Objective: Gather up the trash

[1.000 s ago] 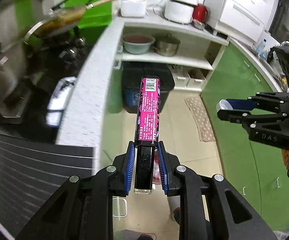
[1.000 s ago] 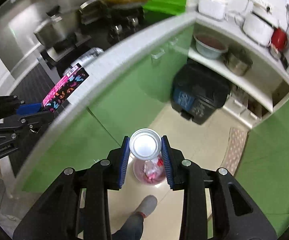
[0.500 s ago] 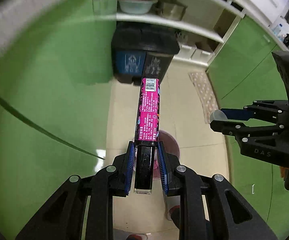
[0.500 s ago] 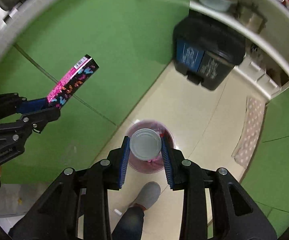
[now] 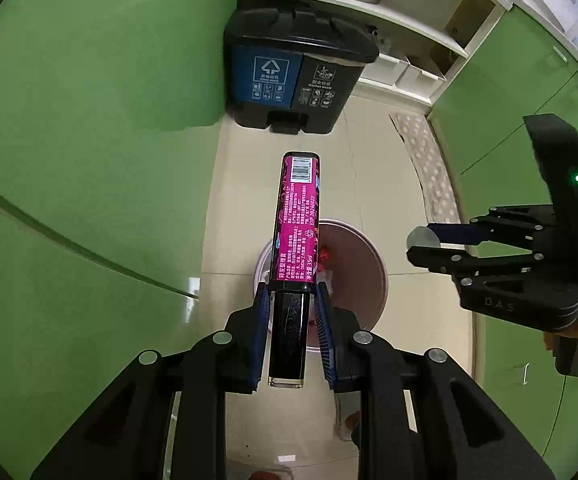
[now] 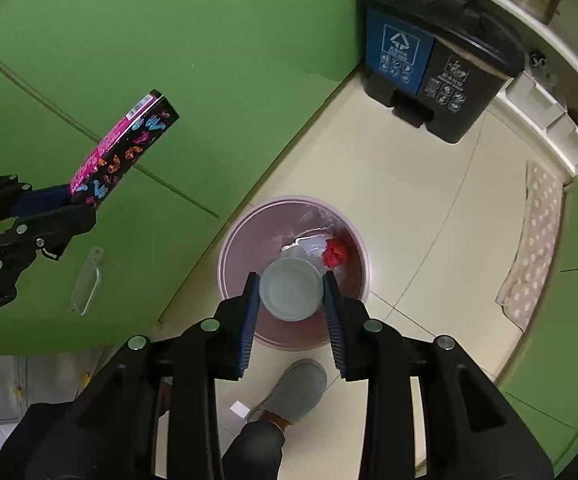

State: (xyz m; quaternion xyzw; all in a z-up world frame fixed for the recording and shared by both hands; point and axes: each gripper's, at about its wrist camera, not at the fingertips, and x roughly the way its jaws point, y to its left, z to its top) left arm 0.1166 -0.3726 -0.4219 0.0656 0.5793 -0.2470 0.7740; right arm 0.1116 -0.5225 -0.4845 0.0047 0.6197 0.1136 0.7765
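Left gripper [image 5: 291, 304]: closed on the pink box [image 5: 298, 220]; both blue pads press the box's dark lower end, and the box juts out past the fingertips toward 12 o'clock in the left wrist view.
Pink box, from the right wrist view [image 6: 123, 150]: at 9 to 10 o'clock, tilted, its barcode end uppermost, in front of the green cabinet doors [image 6: 161, 64].
Right gripper [image 6: 291, 290]: closed on the white cup [image 6: 291, 289]; the pads touch the cup's round rim on both sides, and the cup's mouth faces the camera.
Right gripper, from the left wrist view [image 5: 441, 246]: at 3 o'clock, pointing toward 9 o'clock, with the cup's rim [image 5: 419, 238] seen edge-on at its tip.
Pink waste bin [image 6: 229, 252]: stands on the beige floor, directly beyond both grippers; it holds clear plastic and a red crumpled scrap [image 6: 336, 254].
Two-part pedal bin [image 5: 297, 76]: blue and black, lid down, at 12 o'clock, well apart from the pink waste bin.
Mat [image 6: 533, 248]: spotted, on the floor at 3 o'clock.
Person's shoe [image 6: 297, 388]: grey, at 6 o'clock, just beside the pink waste bin.
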